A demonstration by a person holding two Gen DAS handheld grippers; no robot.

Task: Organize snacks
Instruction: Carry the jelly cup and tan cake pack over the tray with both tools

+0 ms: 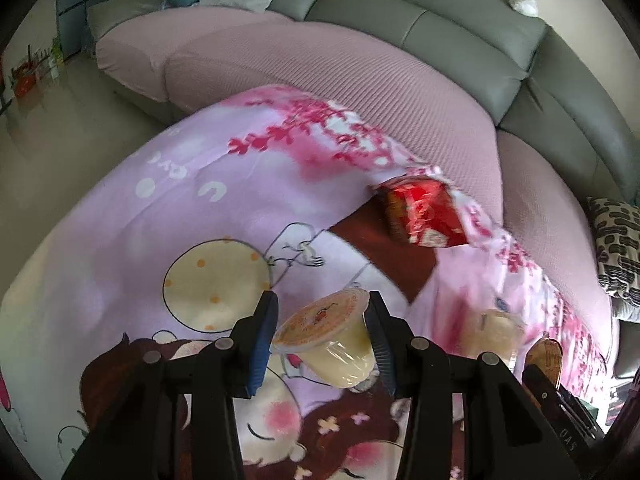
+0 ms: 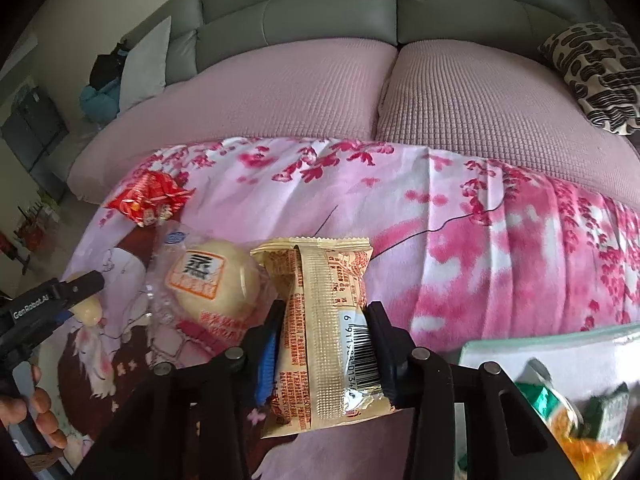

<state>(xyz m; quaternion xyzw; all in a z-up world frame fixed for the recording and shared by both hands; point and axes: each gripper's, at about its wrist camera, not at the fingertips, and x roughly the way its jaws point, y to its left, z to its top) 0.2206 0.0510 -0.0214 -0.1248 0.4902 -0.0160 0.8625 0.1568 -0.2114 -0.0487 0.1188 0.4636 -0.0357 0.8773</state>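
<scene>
Both pick-ups look made: the left gripper (image 1: 324, 336) pinches a pudding cup (image 1: 328, 340) and the right gripper (image 2: 326, 344) clamps a tan snack packet (image 2: 324, 332) above the pink blanket (image 2: 480, 260), so next probably comes carrying them to the tray (image 2: 520, 344) at the blanket's right edge.

Both wrist cams looked steeply down, close over pink blanket (image 1: 168, 216); shared red packet (image 1: 424, 212), sofa (image 2: 304, 8) far.

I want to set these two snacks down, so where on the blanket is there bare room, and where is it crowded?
Bare: the floral blanket stretch right of the beige wafer packet, up to the pink cushions; also the lilac area left of the jelly cup. Crowded: around the wrapped bun and red packet, and the snack tray at lower right.
</scene>
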